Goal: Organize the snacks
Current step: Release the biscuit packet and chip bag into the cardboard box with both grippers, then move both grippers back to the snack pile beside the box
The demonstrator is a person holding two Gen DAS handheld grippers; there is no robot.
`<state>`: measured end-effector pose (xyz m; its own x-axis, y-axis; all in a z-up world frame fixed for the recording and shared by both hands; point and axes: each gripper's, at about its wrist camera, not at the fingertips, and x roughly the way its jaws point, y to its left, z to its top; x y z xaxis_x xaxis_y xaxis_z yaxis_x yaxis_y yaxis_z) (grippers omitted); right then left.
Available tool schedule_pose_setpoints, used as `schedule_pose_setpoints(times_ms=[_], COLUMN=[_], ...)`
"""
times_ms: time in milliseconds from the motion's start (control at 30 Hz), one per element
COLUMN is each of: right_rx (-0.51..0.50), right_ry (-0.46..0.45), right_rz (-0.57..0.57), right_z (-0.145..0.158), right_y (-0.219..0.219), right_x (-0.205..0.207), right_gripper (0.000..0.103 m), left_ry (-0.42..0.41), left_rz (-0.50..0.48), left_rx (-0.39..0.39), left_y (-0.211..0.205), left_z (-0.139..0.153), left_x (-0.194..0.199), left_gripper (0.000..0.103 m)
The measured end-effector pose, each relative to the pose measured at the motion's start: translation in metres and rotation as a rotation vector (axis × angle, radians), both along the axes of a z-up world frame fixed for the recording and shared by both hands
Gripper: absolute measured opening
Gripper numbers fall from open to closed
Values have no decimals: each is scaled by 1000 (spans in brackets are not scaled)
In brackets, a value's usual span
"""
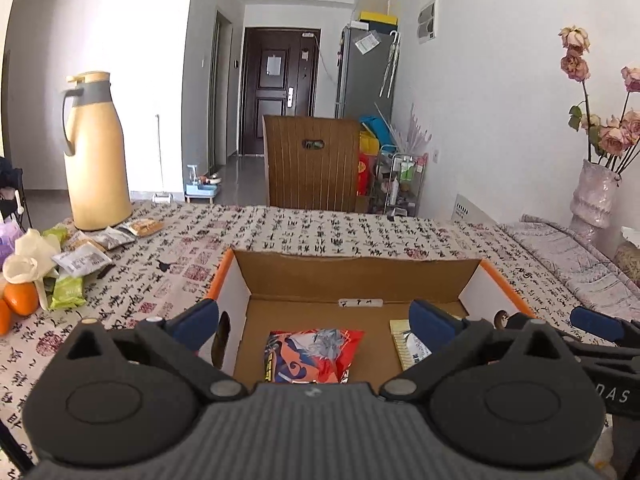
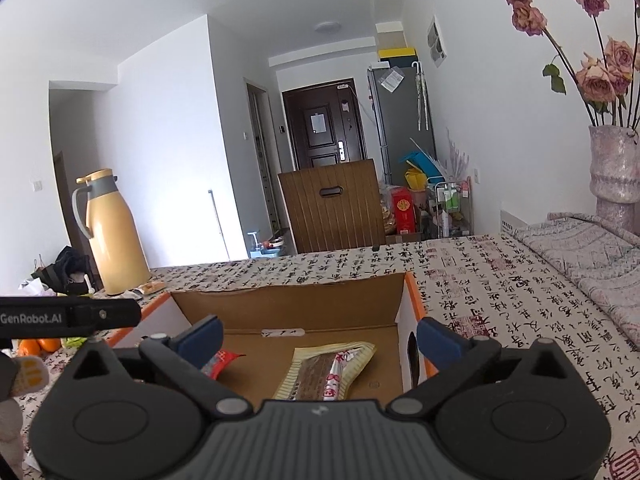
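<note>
Open-topped box (image 1: 360, 276), two packets (image 1: 312, 356) inside

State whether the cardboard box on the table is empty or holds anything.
Not empty. The open-topped cardboard box holds a red snack packet and a pale yellow snack packet, both lying flat on its floor.

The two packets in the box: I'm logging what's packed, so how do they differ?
The red packet is bright red with a cartoon print; the yellow packet is pale yellow with a brown panel. Red lies toward the left of the box, yellow toward the right. Both lie flat on the box floor, ungripped.
</note>
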<state>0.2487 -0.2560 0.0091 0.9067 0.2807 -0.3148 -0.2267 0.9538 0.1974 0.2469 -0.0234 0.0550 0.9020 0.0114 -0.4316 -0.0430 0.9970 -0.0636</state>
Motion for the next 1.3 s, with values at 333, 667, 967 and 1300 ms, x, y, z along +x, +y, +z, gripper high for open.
schedule_pose_setpoints(times_ms=[333,667,967,1300], right_rx=[-13,-27,-53,-52], right_ry=[-23,-36,-35,32], right_rz=[-19,-17,-24,-18], right_z=[16,19,10,-14], right_y=[-3,-11,-15,-15], right_x=[-31,-73,-110,-141], right_gripper=[103,103,103,103], left_ry=[-26,-28,-5,33], left_rz=[-8,-15,-17,-19], left_rx=[18,33,33,32], left_y=[-7,-9,0,10], left_z=[15,12,-5,-39], left_x=[-35,-69,-95,-131], left_gripper=[103,103,103,103])
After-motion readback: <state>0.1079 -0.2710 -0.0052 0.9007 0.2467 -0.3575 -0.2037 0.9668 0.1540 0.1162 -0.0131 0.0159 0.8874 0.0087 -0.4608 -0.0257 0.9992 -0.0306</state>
